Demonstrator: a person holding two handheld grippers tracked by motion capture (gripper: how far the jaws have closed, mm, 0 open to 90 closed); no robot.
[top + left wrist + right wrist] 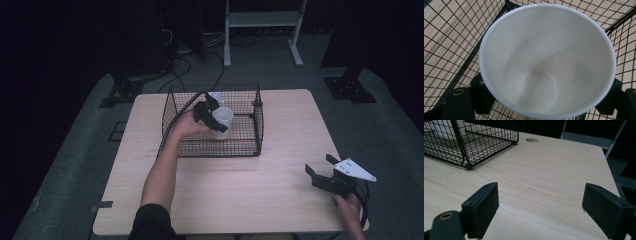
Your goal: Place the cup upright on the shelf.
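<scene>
Evidently the left gripper (214, 120) clamps the white cup (222, 121) by its sides, mouth up, inside the wire basket (252, 145) near the table's (280, 190) far edge, probably so it sets down upright. Idle, the right gripper (320, 169) waits wide open by the near right corner.

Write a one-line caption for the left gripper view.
Left gripper clamps an empty white cup inside the wire basket.

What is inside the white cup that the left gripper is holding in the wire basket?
The white cup looks empty: its bare white bottom and inner walls show in the left gripper view. The left gripper clamps it inside the wire basket. Whatever lies directly under the cup is covered by it.
</scene>
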